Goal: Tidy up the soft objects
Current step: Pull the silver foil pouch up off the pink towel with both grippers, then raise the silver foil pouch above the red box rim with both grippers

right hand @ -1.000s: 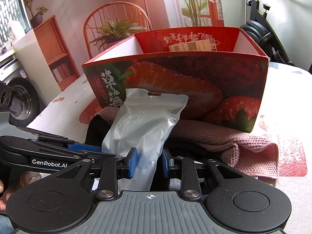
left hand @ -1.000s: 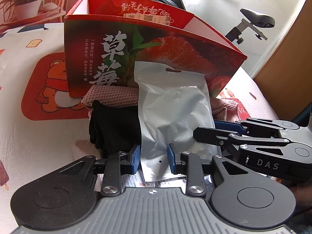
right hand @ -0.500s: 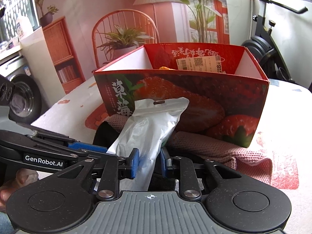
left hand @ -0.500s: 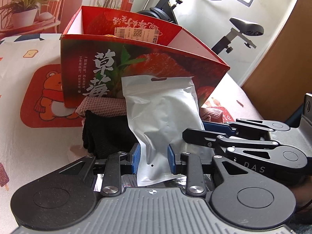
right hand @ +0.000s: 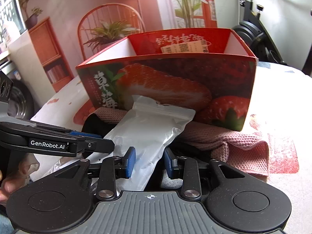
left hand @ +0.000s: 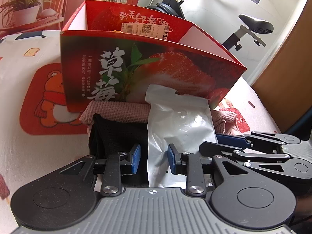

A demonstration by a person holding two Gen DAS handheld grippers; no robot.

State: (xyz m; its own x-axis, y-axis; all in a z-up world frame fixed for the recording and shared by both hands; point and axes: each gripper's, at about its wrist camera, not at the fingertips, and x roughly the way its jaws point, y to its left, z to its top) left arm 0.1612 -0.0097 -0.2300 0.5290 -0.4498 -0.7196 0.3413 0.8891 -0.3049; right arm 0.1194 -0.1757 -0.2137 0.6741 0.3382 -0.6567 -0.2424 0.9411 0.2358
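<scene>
A silver foil pouch point(left hand: 179, 128) lies tilted over a black cloth point(left hand: 117, 134) and a pink knitted cloth point(left hand: 117, 111), in front of a red strawberry box point(left hand: 148, 74). My left gripper point(left hand: 153, 160) is open with its blue pads on either side of the pouch's lower end. My right gripper point(right hand: 149, 161) is also open around the same pouch point(right hand: 150, 128), whose top leans on the box point(right hand: 175, 85). The pink cloth point(right hand: 234, 142) spreads to the right. Whether the pads touch the pouch I cannot tell.
The box stands open-topped on a table with a bear-print cloth point(left hand: 44, 97). An exercise bike point(left hand: 243, 29) and a wooden panel stand behind at the right. A chair, a potted plant point(right hand: 109, 35) and a shelf stand beyond the table's far edge.
Both grippers' jaws have opened wider around the pouch. The pouch has sunk from upright and now leans lower against the box. Both cameras have shifted relative to the box.
</scene>
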